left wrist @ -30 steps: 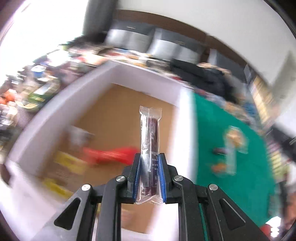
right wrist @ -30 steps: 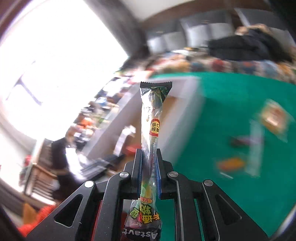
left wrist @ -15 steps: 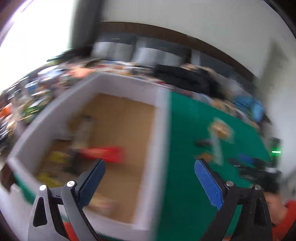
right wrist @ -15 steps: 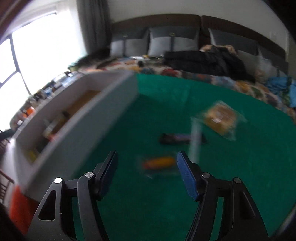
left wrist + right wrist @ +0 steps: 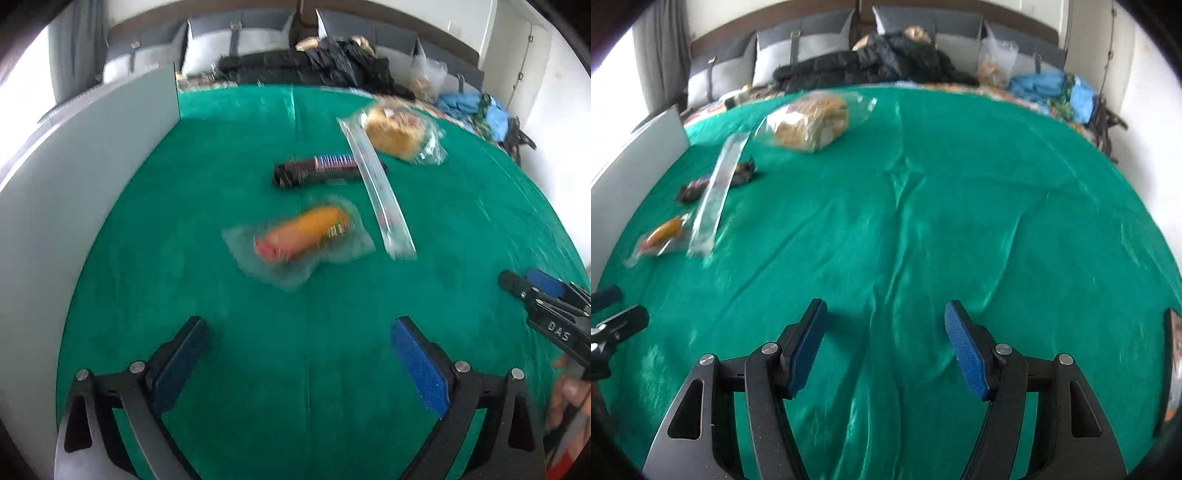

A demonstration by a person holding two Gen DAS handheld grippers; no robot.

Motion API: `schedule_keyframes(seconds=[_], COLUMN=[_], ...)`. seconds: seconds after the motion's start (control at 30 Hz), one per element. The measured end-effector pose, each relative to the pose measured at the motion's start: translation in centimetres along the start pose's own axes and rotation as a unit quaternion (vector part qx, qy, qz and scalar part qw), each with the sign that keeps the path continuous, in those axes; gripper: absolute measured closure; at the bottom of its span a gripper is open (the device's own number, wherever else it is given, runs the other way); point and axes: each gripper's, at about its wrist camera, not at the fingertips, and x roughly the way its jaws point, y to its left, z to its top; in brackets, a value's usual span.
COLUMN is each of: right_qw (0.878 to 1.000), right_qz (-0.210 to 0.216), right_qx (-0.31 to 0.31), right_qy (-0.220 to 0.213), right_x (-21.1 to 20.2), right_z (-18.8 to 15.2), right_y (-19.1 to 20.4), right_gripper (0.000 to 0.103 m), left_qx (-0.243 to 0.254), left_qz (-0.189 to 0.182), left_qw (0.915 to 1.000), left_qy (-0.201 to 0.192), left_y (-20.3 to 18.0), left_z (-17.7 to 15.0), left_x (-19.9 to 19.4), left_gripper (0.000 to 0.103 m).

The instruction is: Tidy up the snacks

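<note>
- Green cloth [image 5: 303, 369], sheeny and creased, carries four loose snacks; the white box wall [image 5: 92, 177] stands at the left edge.
- Left gripper [image 5: 297, 354] gapes wide and empty; right gripper [image 5: 884, 343] is parted less, also empty.
- Risk, as I judge it: the crinkly clear pouch with an orange sausage [image 5: 303, 236] could slide or crumple under the pads.
- The long clear tube sleeve [image 5: 376, 188] lies across the dark wrapped bar [image 5: 314, 171], so lifting one may drag the other; the bagged bread [image 5: 395, 133] looks soft.
</note>
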Motion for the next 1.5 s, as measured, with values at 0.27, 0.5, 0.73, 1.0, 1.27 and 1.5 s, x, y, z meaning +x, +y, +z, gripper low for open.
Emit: schedule_keyframes(seconds=[0.27,0.5,0.73,1.0,1.27,1.5], right_qw=[1.000,1.000,1.000,1.000,1.000,1.000], right_qz=[-0.004,-0.003,-0.003,-0.003,-0.003,-0.003], right_qx=[0.018,0.019,0.019,0.019,0.019,0.019], right_qy=[0.011,0.011,0.011,0.011,0.011,0.011], right_x=[2.6,2.2,2.3,2.3,2.3,2.3], right_z=[2.7,2.5,2.6,2.7,2.6,2.7], right_y=[0.7,0.7,0.7,0.7,0.6,0.6], right_gripper=[0.012,0.012,0.012,0.012,0.012,0.012], left_qx=[0.026,0.026,0.026,0.026,0.026,0.026], left_qz=[0.033,0.033,0.032,0.033,0.033,0.033], left_qw=[0.9991,0.9991,0.9991,0.9991,0.9991,0.9991], left_qy=[0.007,0.007,0.007,0.007,0.007,0.007], left_y=[0.1,0.1,0.2,0.2,0.2,0.3], left_z=[0.6,0.6,0.6,0.6,0.6,0.6], left_x=[1.9,1.9,1.9,1.9,1.9,1.9], left_gripper=[0.000,0.000,0.000,0.000,0.000,0.000])
